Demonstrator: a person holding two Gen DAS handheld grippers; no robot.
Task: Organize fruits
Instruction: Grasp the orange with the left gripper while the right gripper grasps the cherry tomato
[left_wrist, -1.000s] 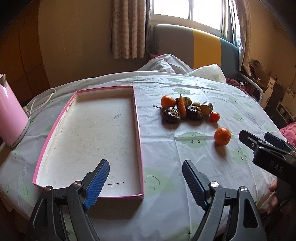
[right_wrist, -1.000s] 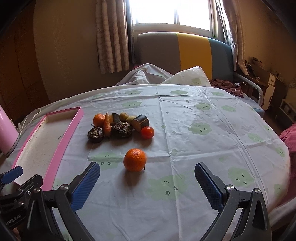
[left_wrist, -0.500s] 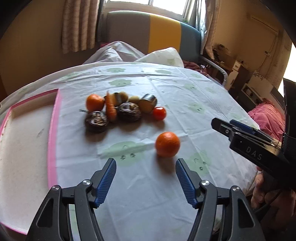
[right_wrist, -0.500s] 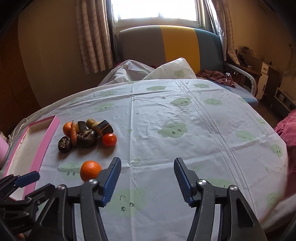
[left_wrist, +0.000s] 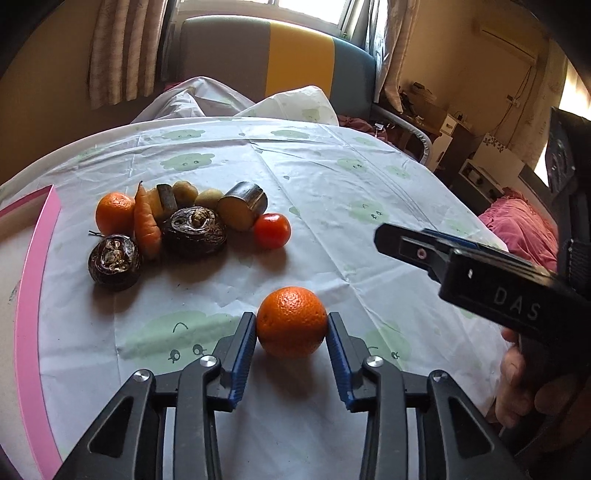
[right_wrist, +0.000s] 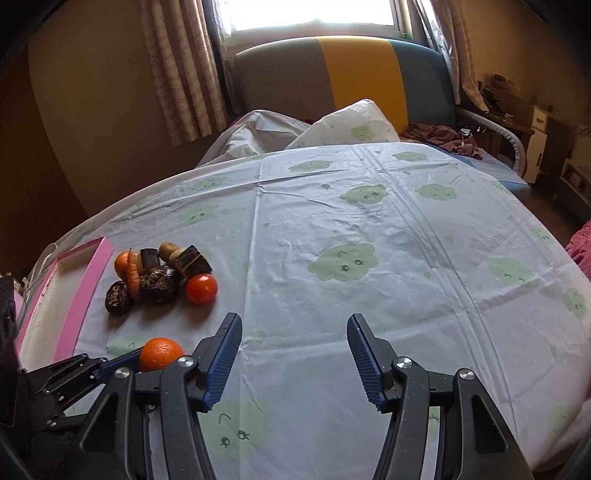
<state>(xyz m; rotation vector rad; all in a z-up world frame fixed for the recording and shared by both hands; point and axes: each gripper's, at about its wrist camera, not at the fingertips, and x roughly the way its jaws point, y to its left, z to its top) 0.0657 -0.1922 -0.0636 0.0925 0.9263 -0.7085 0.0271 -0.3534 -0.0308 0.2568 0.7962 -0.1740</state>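
Orange in colour, the near orange (left_wrist: 291, 322) is pinched between the blue pads of the left gripper (left_wrist: 291, 334) on the tablecloth (left_wrist: 332, 192). The right gripper (right_wrist: 293, 354) is held spread over bare cloth. Farther off, a tomato (left_wrist: 272, 230), carrot (left_wrist: 146, 225) and second orange (left_wrist: 114, 213) are heaped beside the pink tray (left_wrist: 33, 295).

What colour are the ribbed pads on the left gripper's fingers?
Blue pads on black fingers, clearest in the left wrist view.
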